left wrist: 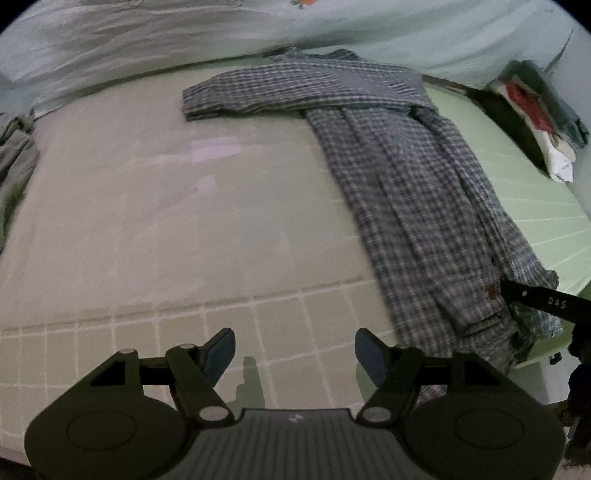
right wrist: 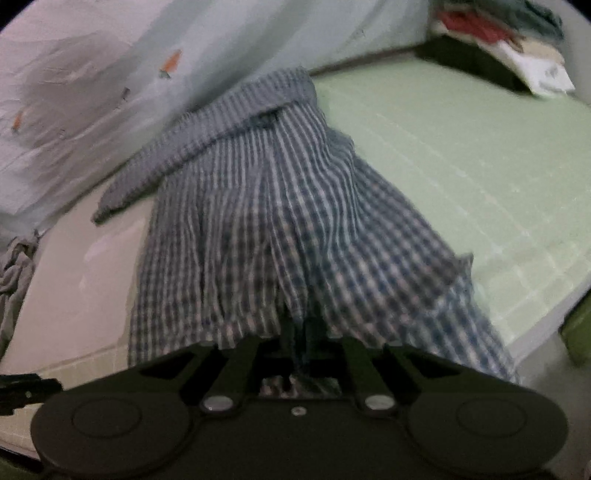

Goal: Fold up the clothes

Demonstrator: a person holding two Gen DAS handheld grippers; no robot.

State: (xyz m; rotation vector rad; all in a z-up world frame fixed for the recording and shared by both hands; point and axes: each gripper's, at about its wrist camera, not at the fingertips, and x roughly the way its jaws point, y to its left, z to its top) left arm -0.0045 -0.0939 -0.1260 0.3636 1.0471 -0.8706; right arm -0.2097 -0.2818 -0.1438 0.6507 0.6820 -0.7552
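A blue-and-white checked shirt lies lengthwise on the bed mat, one sleeve stretched out to the left at the far end. My left gripper hovers open over the mat's near edge, left of the shirt's hem, with nothing between its fingers. In the right wrist view the shirt drapes over my right gripper, and its bunched hem is pinched between the nearly closed jaws, which hides the pads. One black right finger shows at the hem in the left wrist view.
A stack of folded clothes sits at the far right corner. A crumpled grey garment lies at the left edge. A pale blue quilt runs along the back.
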